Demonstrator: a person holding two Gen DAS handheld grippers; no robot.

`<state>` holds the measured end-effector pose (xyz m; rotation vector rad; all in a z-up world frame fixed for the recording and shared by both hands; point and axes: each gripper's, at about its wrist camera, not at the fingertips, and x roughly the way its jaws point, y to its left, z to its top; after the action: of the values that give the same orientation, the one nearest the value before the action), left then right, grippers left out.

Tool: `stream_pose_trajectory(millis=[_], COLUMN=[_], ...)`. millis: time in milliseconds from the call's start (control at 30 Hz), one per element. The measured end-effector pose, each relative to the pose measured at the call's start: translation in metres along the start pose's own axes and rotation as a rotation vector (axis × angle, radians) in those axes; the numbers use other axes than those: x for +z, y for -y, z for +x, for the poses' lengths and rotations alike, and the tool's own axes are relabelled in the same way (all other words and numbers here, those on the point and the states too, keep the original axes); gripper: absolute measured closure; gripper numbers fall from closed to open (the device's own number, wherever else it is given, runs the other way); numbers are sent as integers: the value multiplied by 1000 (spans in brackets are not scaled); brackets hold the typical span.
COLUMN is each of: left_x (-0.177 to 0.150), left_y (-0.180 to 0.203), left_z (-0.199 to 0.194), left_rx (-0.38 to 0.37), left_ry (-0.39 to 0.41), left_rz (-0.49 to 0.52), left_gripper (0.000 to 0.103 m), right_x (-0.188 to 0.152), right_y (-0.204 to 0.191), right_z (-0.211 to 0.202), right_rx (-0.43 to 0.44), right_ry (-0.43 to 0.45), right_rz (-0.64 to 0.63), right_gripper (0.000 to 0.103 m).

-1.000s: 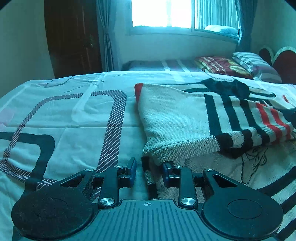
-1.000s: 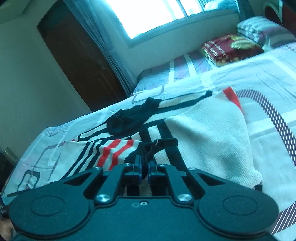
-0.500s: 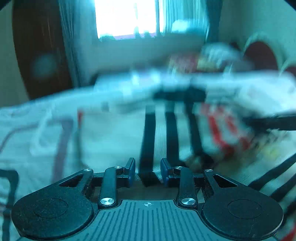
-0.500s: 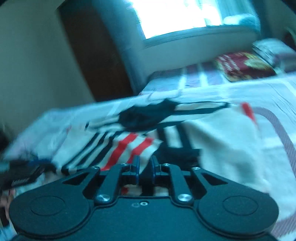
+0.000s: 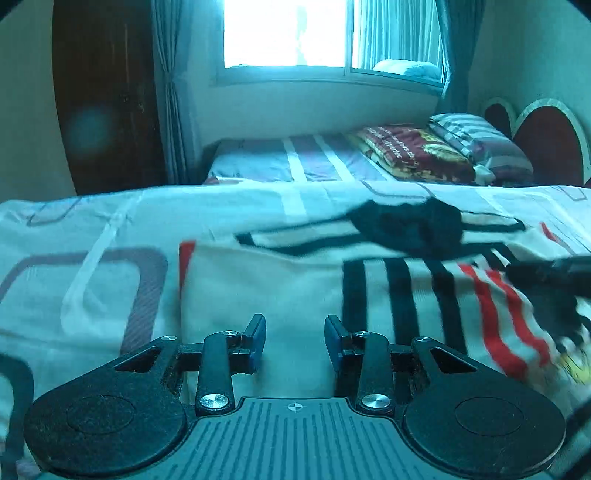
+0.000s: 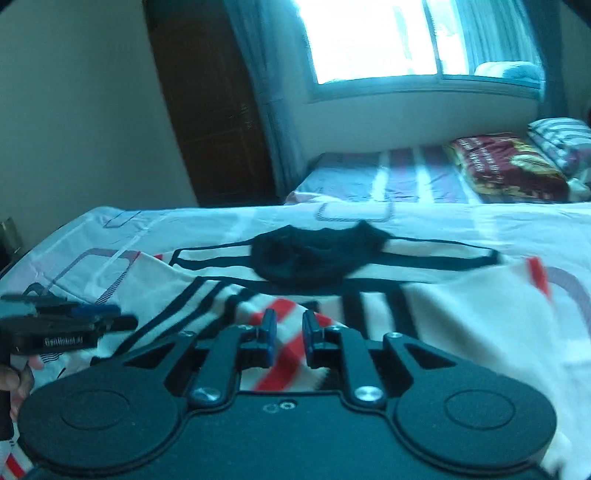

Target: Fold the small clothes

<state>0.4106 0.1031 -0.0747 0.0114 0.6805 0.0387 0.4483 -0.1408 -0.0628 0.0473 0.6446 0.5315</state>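
A cream knit sweater (image 5: 280, 291) with black and red stripes and a black collar (image 5: 410, 225) lies partly folded on the bed. My left gripper (image 5: 294, 341) is open and empty, just above the sweater's plain cream part. My right gripper (image 6: 286, 338) is open a little and empty, over the red-striped fold (image 6: 291, 347). The sweater also fills the right wrist view (image 6: 461, 325), with the black collar (image 6: 314, 254) beyond. The other gripper shows at the right edge of the left wrist view (image 5: 554, 273) and at the left edge of the right wrist view (image 6: 62, 325).
The bed sheet (image 5: 92, 266) is white with rounded grey line patterns. A second bed (image 5: 295, 162) with a dark red blanket (image 5: 413, 151) and a striped pillow (image 5: 480, 144) stands behind. A dark wooden door (image 5: 107, 103) and a bright window (image 5: 288, 33) are at the back.
Both grippers let go of the sweater: the right was shut on a black edge and has opened, the left has opened wider. Both pulled back, and the sleeve now lies folded over the body.
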Motion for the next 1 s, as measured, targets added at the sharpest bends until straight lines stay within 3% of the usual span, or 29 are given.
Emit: stream_pose_trajectory(millis=[67, 167, 200, 233, 333, 400, 467, 533, 633, 733, 833, 900, 967, 1000], left_x=[2, 12, 18, 22, 37, 37, 28, 26, 24, 15, 8, 0, -7, -9], left_y=[-1, -1, -4, -8, -26, -39, -54, -63, -48, -9, 36, 55, 47, 38], left_z=[25, 27, 21, 20, 38, 58, 67, 67, 51, 24, 21, 29, 25, 21], left_rx=[15, 8, 10, 8, 35, 44, 23, 6, 77, 23, -32, 0, 5, 28], left_ry=[-66, -56, -2, 33, 18, -35, -35, -36, -15, 40, 30, -6, 4, 2], left_rz=[21, 57, 58, 48, 3, -29, -92, -132, -72, 6, 44, 73, 48, 35], left_gripper=[67, 64, 64, 64, 64, 64, 51, 50, 50, 49, 49, 49, 49, 44], right_x=[-2, 2, 6, 8, 12, 11, 5, 4, 7, 7, 1, -5, -6, -9], right_y=[0, -10, -11, -14, -24, -30, -34, -35, -32, -30, -37, -37, -24, -13], right_z=[27, 32, 29, 26, 39, 52, 61, 63, 57, 42, 46, 43, 32, 24], right_rx=[-13, -28, -2, 21, 44, 48, 25, 23, 27, 52, 59, 19, -25, -67], right_ry=[-67, -81, -55, -29, -33, -56, -58, -42, -41, -5, -52, -58, -51, -46], right_rz=[-6, -43, -37, -34, -65, -93, -123, -131, -116, -83, -105, -153, -131, -124], right_gripper=[88, 86, 86, 86, 86, 87, 87, 87, 87, 83, 83, 88, 88, 88])
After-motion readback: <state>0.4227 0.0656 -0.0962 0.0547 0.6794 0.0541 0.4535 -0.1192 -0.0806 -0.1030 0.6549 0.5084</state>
